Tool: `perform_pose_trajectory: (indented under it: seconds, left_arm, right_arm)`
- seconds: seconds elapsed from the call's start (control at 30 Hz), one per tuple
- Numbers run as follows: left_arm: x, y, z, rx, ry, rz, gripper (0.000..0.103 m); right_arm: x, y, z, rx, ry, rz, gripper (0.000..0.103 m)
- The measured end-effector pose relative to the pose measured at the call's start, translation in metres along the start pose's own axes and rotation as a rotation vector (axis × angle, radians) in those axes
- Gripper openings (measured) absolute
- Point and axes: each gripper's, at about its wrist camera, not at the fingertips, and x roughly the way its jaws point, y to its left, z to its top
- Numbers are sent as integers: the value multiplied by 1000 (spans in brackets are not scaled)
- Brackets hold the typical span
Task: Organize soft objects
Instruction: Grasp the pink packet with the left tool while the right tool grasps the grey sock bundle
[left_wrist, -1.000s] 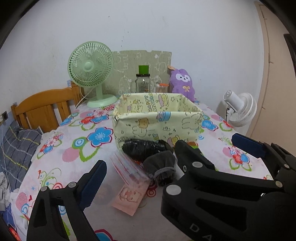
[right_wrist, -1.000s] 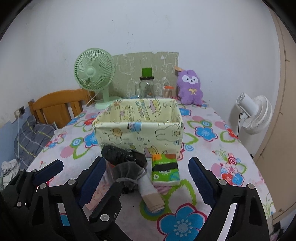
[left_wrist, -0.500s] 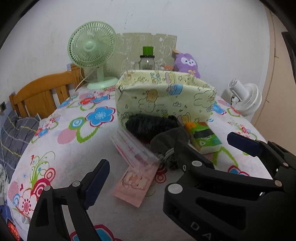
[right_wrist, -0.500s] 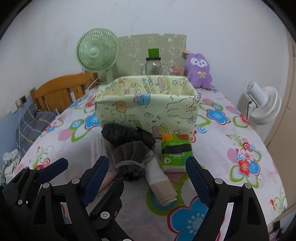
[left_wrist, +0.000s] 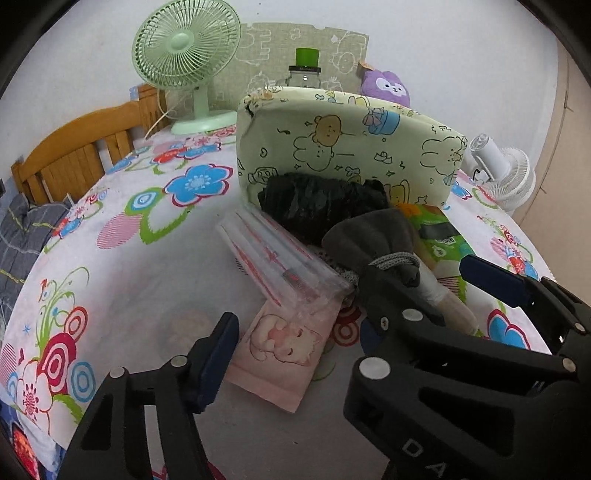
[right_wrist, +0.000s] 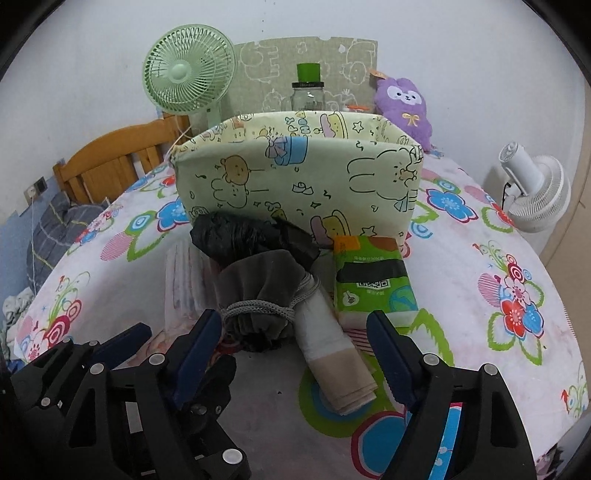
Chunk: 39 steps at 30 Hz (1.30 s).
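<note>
Both tools, left tool (left_wrist: 295, 339) and right tool (right_wrist: 295, 343), hang spread and empty over the pile, so nothing visibly sits in the fabric bin (right_wrist: 295, 177) yet.

Ahead of the black right gripper (right_wrist: 295, 354) with its dark blue pads lies a grey pouch (right_wrist: 258, 291) tied with grey cord, a white-and-beige roll (right_wrist: 328, 354) just to its right, and a green tissue pack (right_wrist: 373, 280) with orange corner and black band. Beyond them stands a pale yellow fabric bin (right_wrist: 295, 177) printed with cartoon bears and rabbits, a crumpled black bag (right_wrist: 243, 236) at its foot. The counter (right_wrist: 480, 258) wears white cloth with blue, red and green flowers. Far ahead: a mint-green fan (right_wrist: 188, 74) and purple plush (right_wrist: 402, 103).
</note>
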Motion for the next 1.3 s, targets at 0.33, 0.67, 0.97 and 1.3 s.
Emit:
perform_pose_trajectory:
  seconds: [0.33, 0.67, 0.97, 1.3]
  left_arm:
    - [2, 2, 2, 12, -6, 27, 52]
    - [0, 2, 3, -3, -4, 14, 41]
    - [-10, -7, 1, 10, -16, 7, 40]
    - [-29, -16, 2, 27, -62, 1, 40]
  right_arm:
    - [12, 5, 4, -6, 15, 18, 77]
    - [13, 6, 4, -1, 17, 68, 56]
    - [2, 0, 2, 13, 0, 88, 43]
    - [-21, -7, 1, 24, -50, 92, 42]
